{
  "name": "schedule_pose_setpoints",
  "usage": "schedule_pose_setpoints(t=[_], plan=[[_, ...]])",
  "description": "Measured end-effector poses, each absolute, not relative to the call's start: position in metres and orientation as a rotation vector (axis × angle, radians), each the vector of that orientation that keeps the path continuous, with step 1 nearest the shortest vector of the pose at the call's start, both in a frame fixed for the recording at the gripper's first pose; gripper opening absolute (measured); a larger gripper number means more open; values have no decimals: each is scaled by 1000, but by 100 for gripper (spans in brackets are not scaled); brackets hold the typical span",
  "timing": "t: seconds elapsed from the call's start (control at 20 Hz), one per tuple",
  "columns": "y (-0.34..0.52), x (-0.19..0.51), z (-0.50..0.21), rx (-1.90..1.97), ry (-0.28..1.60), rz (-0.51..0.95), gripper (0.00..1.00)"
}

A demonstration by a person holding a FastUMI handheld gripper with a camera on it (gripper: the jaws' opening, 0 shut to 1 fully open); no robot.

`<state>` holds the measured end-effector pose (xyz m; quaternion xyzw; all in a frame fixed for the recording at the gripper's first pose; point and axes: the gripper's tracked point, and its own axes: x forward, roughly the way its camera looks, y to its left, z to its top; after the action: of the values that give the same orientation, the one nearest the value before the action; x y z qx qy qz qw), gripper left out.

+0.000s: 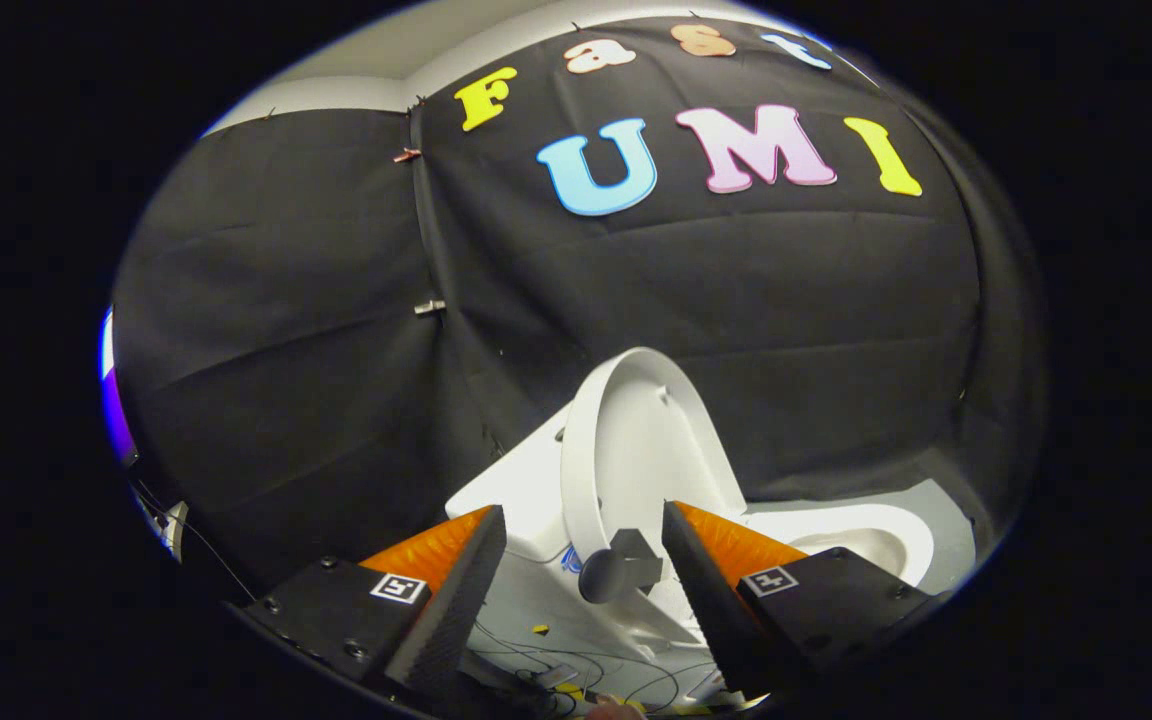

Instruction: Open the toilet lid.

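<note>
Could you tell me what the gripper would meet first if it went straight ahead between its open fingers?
Probably the dark knob on the raised toilet lid: it sits just ahead of the open gripper, though depth is unclear.

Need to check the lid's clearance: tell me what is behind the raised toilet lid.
Behind the toilet lid hangs the black cloth wall; the lid covers whatever lies directly behind it. The gripper is open, with a dark knob between its fingers.

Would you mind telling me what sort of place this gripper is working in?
Probably a staged test booth, not a real bathroom: black cloth hangs as the wall behind a white toilet whose lid stands raised, with loose wires below. The gripper is open, fingers either side of a grey knob.
</note>
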<state>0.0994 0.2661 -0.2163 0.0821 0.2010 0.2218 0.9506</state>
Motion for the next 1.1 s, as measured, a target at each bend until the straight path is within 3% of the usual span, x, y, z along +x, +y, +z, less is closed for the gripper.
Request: schedule_pose_setpoints(t=[0.65, 1.1], plan=[[128, 44, -32, 70, -8, 250, 98], [54, 11, 3, 20, -80, 96, 97]])
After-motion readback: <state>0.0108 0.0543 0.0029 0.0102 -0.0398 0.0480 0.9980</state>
